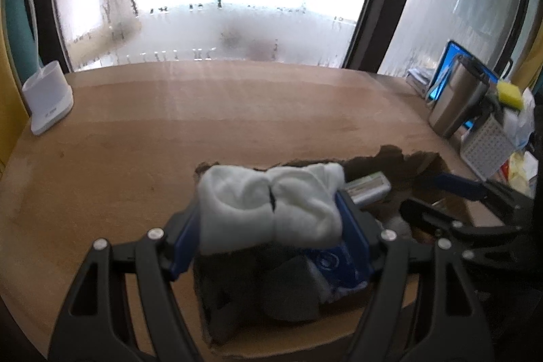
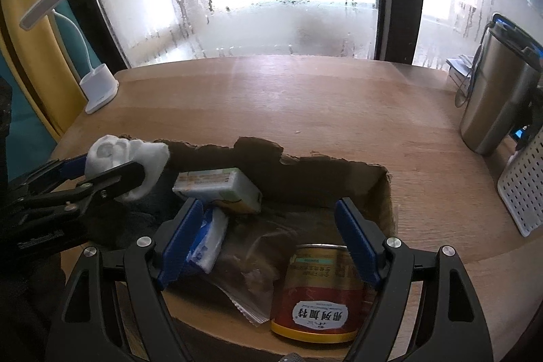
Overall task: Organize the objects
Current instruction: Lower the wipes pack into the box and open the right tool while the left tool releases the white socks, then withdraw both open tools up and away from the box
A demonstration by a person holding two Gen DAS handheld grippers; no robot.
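Left gripper: clamped on the white socks, one pad on each side.
Socks: rolled bundle, held above the left end of the box.
Right gripper: jaws apart, nothing between the pads, over the box.
Can: in the box, below the right gripper, nearer its right finger.
Box: on the table.

1. White rolled socks, between blue gripper pads.
2. Brown cardboard box on a tan wooden table.
3. Red can, yellow rim, white label.
4. Silver tumbler at the table's right edge.
5. White perforated basket.
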